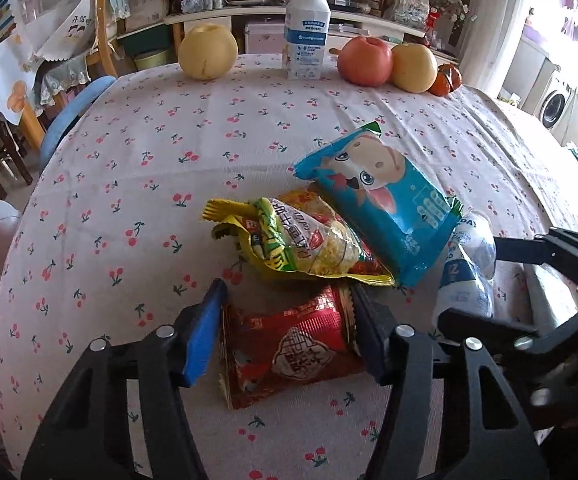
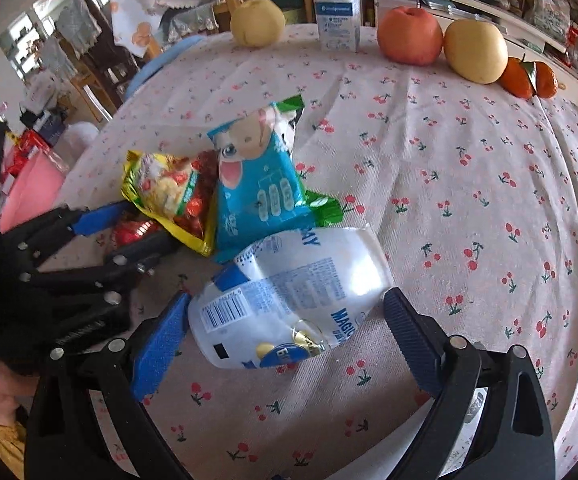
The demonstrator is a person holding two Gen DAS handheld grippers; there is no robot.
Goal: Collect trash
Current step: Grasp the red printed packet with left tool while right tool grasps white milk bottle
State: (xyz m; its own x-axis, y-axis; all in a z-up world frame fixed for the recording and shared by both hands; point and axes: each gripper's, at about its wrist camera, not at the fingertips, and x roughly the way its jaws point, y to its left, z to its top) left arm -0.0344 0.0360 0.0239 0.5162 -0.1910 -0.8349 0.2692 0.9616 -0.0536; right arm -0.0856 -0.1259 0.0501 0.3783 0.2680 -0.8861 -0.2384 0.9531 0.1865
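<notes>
On my left wrist cam the left gripper point(image 1: 287, 312) has its fingers point(image 1: 203, 332) clamped on the two ends of a red foil snack wrapper point(image 1: 289, 348) that's lying flat on the surface point(image 1: 129, 152), which has a cherry-print cloth over it. Just past it there's a yellow snack bag point(image 1: 305, 240), and a blue wet-wipe pack with a cartoon dog point(image 1: 381, 188) overlaps that one on the right. The right gripper point(image 1: 473, 280) pokes in from the right edge with a crushed clear plastic bottle point(image 1: 469, 264) between its black arms. Over at the far edge sit a pear point(image 1: 207, 52), a white bottle point(image 1: 307, 32), an apple point(image 1: 364, 61), another pear and a tangerine. Switching to the right wrist cam, the right gripper point(image 2: 287, 304) straddles that crushed bottle point(image 2: 289, 292), which lies on its side on the cloth; the blue left finger point(image 2: 161, 344) sits right against the bottle's end, but there's a visible gap at the right finger, so nothing's gripped here and I'd call it released. The left gripper point(image 2: 129, 228) shows up at the left edge, down on the red wrapper point(image 2: 133, 232), just beside the yellow bag point(image 2: 169, 196) and the blue pack point(image 2: 257, 184).
</notes>
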